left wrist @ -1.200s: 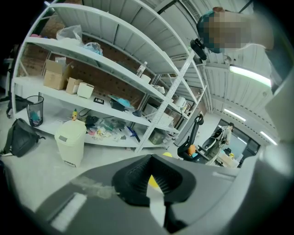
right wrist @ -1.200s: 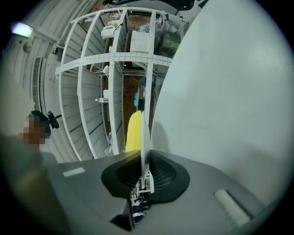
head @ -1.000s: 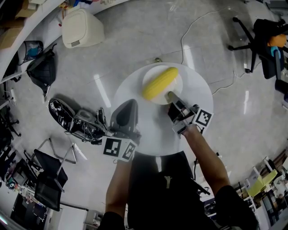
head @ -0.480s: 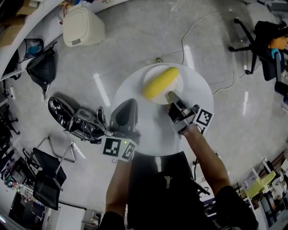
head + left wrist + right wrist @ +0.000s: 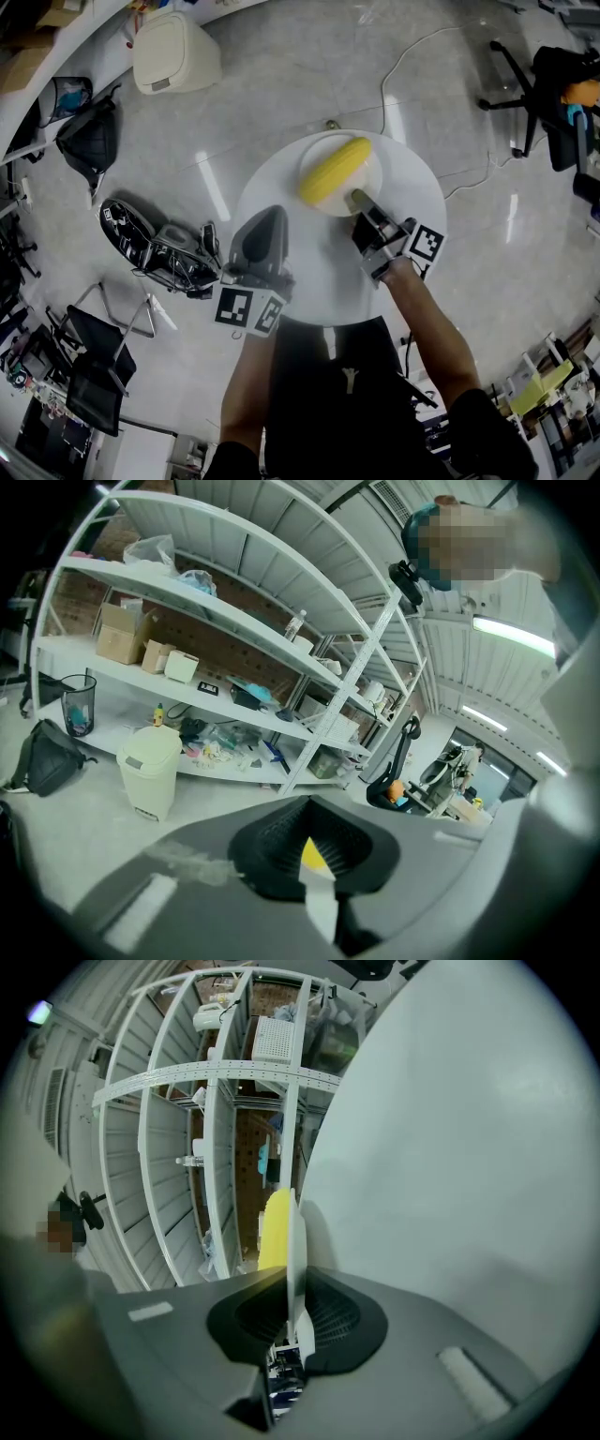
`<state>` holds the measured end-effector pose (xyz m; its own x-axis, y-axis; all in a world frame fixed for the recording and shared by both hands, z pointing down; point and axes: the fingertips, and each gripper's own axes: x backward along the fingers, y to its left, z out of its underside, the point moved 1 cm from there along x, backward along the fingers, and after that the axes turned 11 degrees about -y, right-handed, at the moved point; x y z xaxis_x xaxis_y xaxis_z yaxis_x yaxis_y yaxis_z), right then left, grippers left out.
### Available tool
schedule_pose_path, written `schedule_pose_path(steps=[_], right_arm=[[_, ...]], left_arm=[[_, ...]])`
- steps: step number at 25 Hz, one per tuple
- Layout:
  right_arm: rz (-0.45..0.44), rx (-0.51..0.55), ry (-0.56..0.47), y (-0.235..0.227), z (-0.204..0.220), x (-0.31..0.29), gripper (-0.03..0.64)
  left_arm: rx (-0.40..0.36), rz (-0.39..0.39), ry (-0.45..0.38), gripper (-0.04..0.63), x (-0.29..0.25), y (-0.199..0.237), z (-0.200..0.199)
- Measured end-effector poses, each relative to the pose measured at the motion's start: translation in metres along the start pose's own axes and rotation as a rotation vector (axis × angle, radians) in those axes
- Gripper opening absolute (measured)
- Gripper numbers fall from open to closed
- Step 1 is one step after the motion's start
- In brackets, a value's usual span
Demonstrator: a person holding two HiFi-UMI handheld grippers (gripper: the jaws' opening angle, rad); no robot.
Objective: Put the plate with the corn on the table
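The round white table [image 5: 412, 220] stands mid-room w/ the person bent over it, a gripper in each hand. The plate [image 5: 367, 180] is over the table's far part, the corn [image 5: 335, 172] lying diagonally across it and covering most of it. The right gripper [image 5: 356, 200] comes at the plate from the near side, its jaws clamped on the near rim. In the right gripper view the rim runs edge-on between the dark pads, w/ the yellow cob just beyond and the tabletop close alongside (whether the plate is fully down on the surface or a touch above it, I can't tell).

The left gripper [image 5: 269, 220] hangs over the table's left part, apart from the plate, tilted a bit downward. Its jaws are drawn close together w/ only a thin slit between them, nothing gripped; through that slit a bit of yellow cob and white show.

On the floor beyond the table stand a cream bin [image 5: 173, 56] and a black bag [image 5: 89, 145], both well apart from it.
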<state>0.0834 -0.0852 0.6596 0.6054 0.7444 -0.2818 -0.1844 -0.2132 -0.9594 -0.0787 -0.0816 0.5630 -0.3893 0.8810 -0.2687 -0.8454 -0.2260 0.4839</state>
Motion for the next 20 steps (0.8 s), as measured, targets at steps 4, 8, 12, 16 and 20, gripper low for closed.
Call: schedule_pose_path(steps=[4, 8, 12, 16, 20], right_arm=[[0.008, 0.003, 0.007, -0.0008, 0.0008, -0.0008, 0.04], [0.02, -0.001, 0.015, -0.0019, 0.0016, -0.0012, 0.04], [0.036, 0.006, 0.021, -0.003, 0.0014, -0.0019, 0.037], [0.062, 0.007, 0.032, -0.0042, 0.0019, -0.0023, 0.035], [0.075, 0.017, 0.045, -0.0055, 0.0019, -0.0022, 0.034]], left_arm=[[0.003, -0.002, 0.006, 0.003, 0.0011, 0.0001, 0.0035], [0.002, -0.003, 0.01, 0.002, 0.0024, 0.0, 0.0049], [0.009, 0.0, 0.009, 0.002, 0.002, 0.0001, 0.0046], [0.007, -0.001, 0.002, 0.002, 0.0025, 0.0007, 0.0018], [0.009, -0.003, 0.002, 0.003, 0.0034, 0.0004, 0.0035]])
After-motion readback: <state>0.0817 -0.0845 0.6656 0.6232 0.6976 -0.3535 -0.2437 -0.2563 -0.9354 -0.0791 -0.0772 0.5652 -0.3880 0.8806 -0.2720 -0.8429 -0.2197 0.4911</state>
